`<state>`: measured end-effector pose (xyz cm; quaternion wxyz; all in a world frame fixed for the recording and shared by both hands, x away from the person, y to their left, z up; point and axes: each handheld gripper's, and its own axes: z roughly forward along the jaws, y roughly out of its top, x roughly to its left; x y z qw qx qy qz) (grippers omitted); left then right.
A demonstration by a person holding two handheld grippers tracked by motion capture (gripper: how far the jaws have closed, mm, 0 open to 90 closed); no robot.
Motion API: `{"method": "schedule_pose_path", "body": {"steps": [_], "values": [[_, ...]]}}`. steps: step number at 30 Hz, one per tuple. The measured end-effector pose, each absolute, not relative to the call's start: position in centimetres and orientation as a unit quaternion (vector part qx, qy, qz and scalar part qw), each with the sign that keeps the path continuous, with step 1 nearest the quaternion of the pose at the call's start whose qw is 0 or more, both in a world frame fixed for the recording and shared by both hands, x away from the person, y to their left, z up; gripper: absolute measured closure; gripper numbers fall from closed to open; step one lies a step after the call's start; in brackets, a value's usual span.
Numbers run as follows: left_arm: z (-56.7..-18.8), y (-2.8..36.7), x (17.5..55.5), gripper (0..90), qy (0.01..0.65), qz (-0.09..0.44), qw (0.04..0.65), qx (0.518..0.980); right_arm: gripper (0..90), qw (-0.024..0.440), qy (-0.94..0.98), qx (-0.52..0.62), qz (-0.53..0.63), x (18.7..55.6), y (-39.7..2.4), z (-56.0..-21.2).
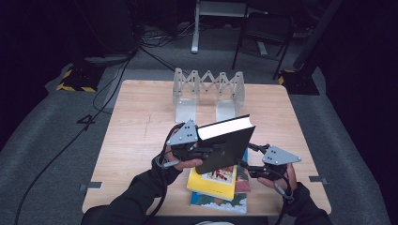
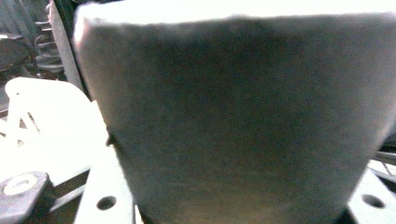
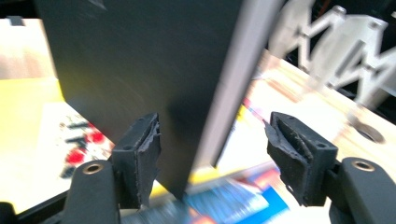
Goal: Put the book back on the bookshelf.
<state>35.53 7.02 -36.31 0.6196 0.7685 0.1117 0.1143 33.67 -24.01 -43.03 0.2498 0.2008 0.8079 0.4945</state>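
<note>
One black book (image 1: 225, 145) is held up above the desk (image 1: 141, 136), over a pile of three picture books (image 1: 218, 185). The left gripper (image 1: 199, 152) is clamped on its left edge. The right gripper (image 3: 212, 154) is spread apart around the bottom corner, with the pads not pressed on it. One white folding rack (image 1: 209, 91) is seen farther back. No writing can be read.

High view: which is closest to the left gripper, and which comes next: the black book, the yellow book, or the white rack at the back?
From the left gripper:
1. Black book, right at the gripper, tilted up above the pile.
2. Yellow book, just below, on top of the pile near the table's front edge.
3. White rack, farthest, at the table's back.
</note>
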Motion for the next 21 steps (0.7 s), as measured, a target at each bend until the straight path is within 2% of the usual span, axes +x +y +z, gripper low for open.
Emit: {"method": "schedule_pose_path", "body": {"steps": [6, 9, 13, 17, 21], "values": [[-36.3, 7.0, 35.3, 50.0, 0.106, 0.119, 0.616, 0.771, 25.9, 0.257, 0.812, 0.256, 0.458, 34.0, -27.5, -43.6], [-36.3, 7.0, 35.2, 50.0, 0.106, 0.119, 0.617, 0.771, 25.2, 0.238, 0.814, 0.297, 0.438, 34.4, -29.3, -44.6], [-36.3, 7.0, 35.2, 50.0, 0.106, 0.119, 0.616, 0.772, 23.4, 0.243, 0.825, 0.317, 0.4, 34.6, -30.6, -46.0], [-36.3, 7.0, 35.1, 50.0, 0.105, 0.122, 0.616, 0.771, 22.1, 0.211, 0.83, 0.345, 0.384, 34.8, -32.1, -47.4], [-36.3, 6.8, 34.8, 50.0, 0.1, 0.128, 0.616, 0.771, 22.7, 0.201, 0.827, 0.363, 0.38, 34.7, -33.1, -48.3]]}}
